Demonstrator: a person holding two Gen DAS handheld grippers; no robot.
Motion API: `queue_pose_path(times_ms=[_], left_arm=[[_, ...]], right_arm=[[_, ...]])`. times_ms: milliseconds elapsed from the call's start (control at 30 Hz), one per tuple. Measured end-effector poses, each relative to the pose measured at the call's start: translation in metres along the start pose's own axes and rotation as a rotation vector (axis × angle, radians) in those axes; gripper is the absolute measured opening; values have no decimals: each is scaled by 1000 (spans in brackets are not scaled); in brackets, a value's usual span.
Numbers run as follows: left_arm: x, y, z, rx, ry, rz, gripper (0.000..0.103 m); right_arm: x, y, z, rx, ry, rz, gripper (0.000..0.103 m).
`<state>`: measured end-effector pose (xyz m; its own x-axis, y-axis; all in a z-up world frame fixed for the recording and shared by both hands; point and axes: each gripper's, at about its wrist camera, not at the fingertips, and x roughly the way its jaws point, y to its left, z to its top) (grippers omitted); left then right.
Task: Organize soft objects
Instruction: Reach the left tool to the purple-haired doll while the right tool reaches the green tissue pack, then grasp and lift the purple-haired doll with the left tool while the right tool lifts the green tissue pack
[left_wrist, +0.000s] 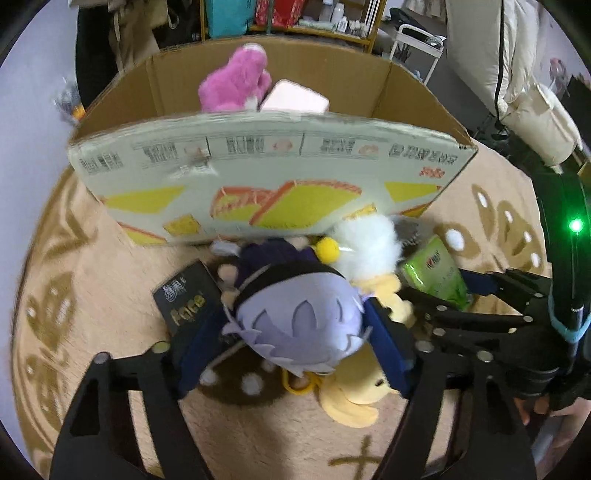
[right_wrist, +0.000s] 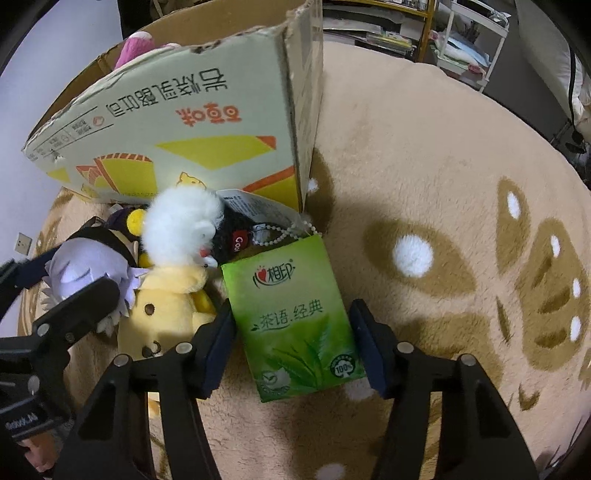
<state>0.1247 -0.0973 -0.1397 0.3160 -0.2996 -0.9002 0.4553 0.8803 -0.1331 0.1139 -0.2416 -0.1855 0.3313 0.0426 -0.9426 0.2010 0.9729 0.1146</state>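
My left gripper (left_wrist: 291, 354) is shut on a purple-haired plush doll (left_wrist: 295, 325) and holds it just in front of the cardboard box (left_wrist: 258, 173). The doll also shows in the right wrist view (right_wrist: 88, 273). My right gripper (right_wrist: 295, 347) is open, its jaws on either side of a green tissue pack (right_wrist: 295, 317) lying on the carpet; the pack also shows in the left wrist view (left_wrist: 436, 273). A yellow bear plush (right_wrist: 166, 306) and a white fluffy plush (right_wrist: 184, 225) lie beside it. A pink plush (left_wrist: 236, 81) sits inside the box.
A black box with gold lettering (left_wrist: 188, 299) lies left of the doll. A pale pink block (left_wrist: 295, 98) is in the cardboard box. A beige patterned carpet (right_wrist: 424, 166) spreads to the right. Shelves (left_wrist: 295, 18) and a white cart (left_wrist: 417, 48) stand behind.
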Motion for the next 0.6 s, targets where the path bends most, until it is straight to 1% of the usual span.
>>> queue_pose_path(times_ms=[33, 133, 200, 300, 433, 600], left_arm=[[2, 1, -1, -9, 13, -17, 66], [3, 3, -4, -14, 13, -26, 65], [1, 5, -5, -22, 9, -27, 64], [-5, 3, -7, -14, -7, 5, 64], [-19, 0, -12, 12, -53, 54, 63], [-43, 8, -15, 1, -120, 80, 64]], right_arm=[[-1, 2, 0, -1, -1, -1, 64], [-3, 10, -5, -1, -7, -8, 64], [-8, 14, -9, -11, -30, -10, 64], [-27, 13, -21, -29, -77, -18, 63], [-49, 15, -27, -31, -143, 2, 63], [-77, 17, -36, -32, -237, 14, 63]])
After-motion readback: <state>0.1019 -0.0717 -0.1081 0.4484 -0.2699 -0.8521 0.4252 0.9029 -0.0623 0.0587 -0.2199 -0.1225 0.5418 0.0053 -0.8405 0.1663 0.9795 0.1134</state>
